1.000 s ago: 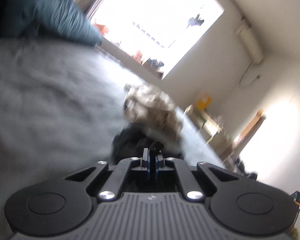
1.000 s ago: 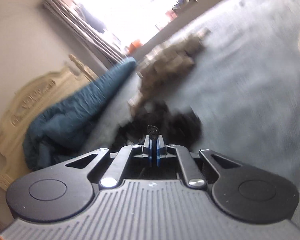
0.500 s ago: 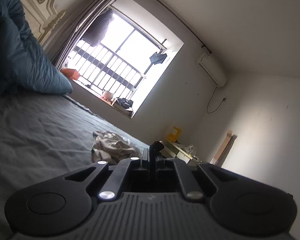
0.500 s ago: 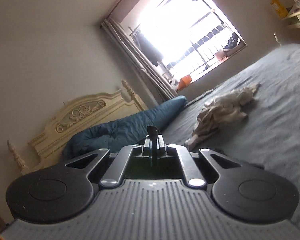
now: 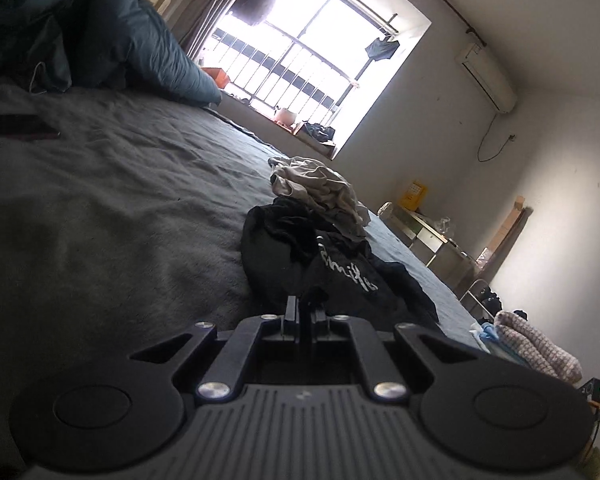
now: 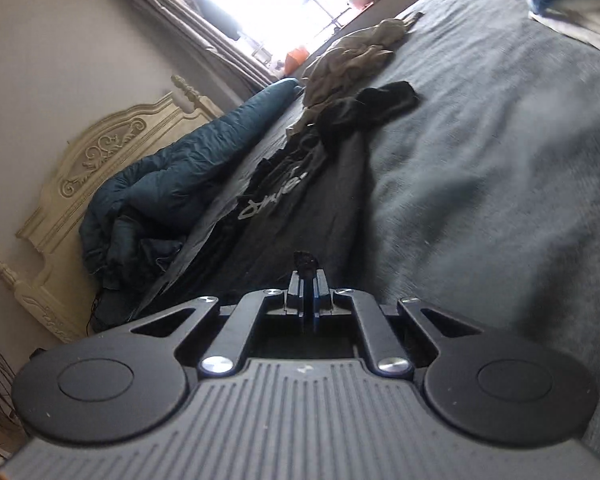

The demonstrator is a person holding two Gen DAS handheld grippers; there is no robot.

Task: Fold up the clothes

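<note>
Black cotton garment with white script lettering (image 5: 342, 276) now down on the grey bed sheet (image 5: 100, 208) — half a second ago neither wrist view showed it at all, only the room and the window above the bed; lowered since then, with both claws carried down to just above the mattress. Reads as the spread-out step landing: cloth laid out long, ready for a first fold, though not yet smoothed.

Left claw (image 5: 305, 312) pinched nearly flat on a tuft of the black fabric at the near hem. Right claw (image 6: 309, 280) likewise clamped almost fully closed, a small dark nub of the same cloth poking up between the pads. Both grips on one edge, so the garment held by two points.

From the right wrist, stretched away from the claw in a long dark strip across the bed, lettering partway up, a sleeve or end (image 6: 384, 104) flopped out to the side at the far end. From the left wrist, bunched and rumpled rather than flat — folds piled up near the middle. Far end touching or overlapping a crumpled beige garment (image 5: 320, 188); hard to tell which. Teal quilt (image 6: 172, 184) heaped by the carved cream headboard (image 6: 100, 160), well apart from the work.
</note>
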